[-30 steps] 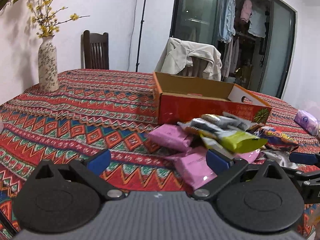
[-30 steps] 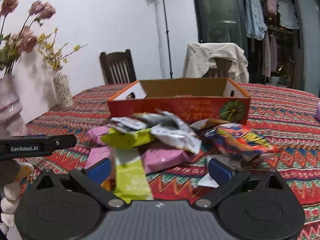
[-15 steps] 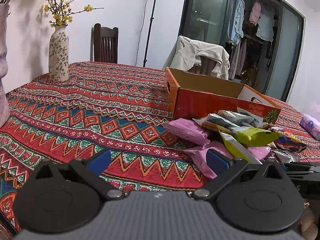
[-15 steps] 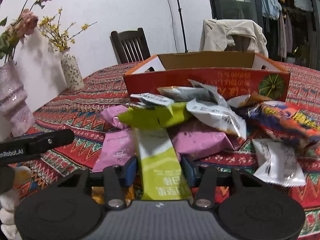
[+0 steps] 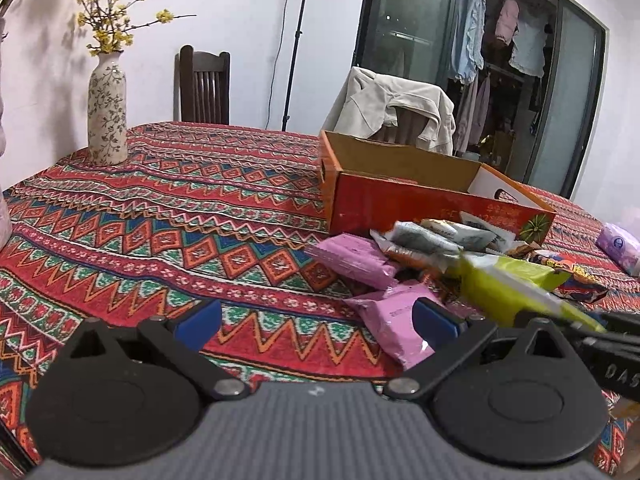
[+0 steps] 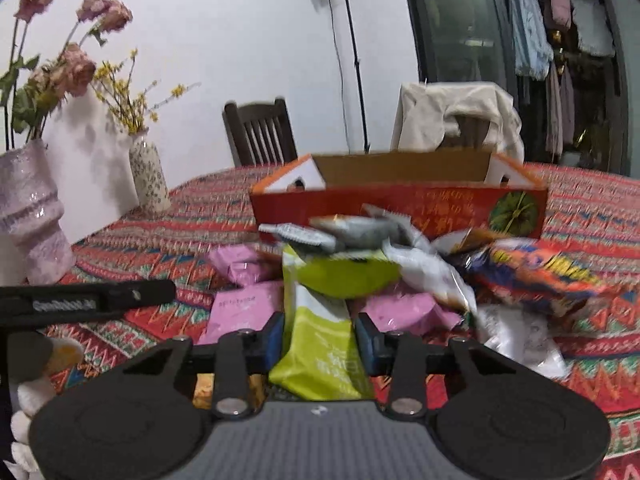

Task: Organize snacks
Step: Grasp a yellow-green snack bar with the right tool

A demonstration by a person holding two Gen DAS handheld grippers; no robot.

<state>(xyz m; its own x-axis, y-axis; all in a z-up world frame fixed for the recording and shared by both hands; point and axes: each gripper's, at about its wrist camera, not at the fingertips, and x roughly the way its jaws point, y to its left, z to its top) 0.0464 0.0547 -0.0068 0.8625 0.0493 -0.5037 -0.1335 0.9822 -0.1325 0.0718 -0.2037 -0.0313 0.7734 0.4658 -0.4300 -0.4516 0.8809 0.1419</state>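
Observation:
A heap of snack packets lies on the patterned tablecloth in front of an open orange cardboard box. My right gripper is closing on a lime-green and white packet, and its blue pads press on both sides. That packet stretches toward the right edge in the left wrist view. Silver packets, pink packets and an orange-blue packet stay in the heap. My left gripper stands open over the cloth, left of the heap, with nothing between its fingers.
A flowered vase and a pink vase stand at the table's left side. Behind the table are a dark wooden chair and a chair draped with a beige jacket. A purple tissue pack lies far right.
The right gripper's jaws went from wide open to pressed on the lime-green packet, whose near end has lifted between them. The left gripper stayed open.

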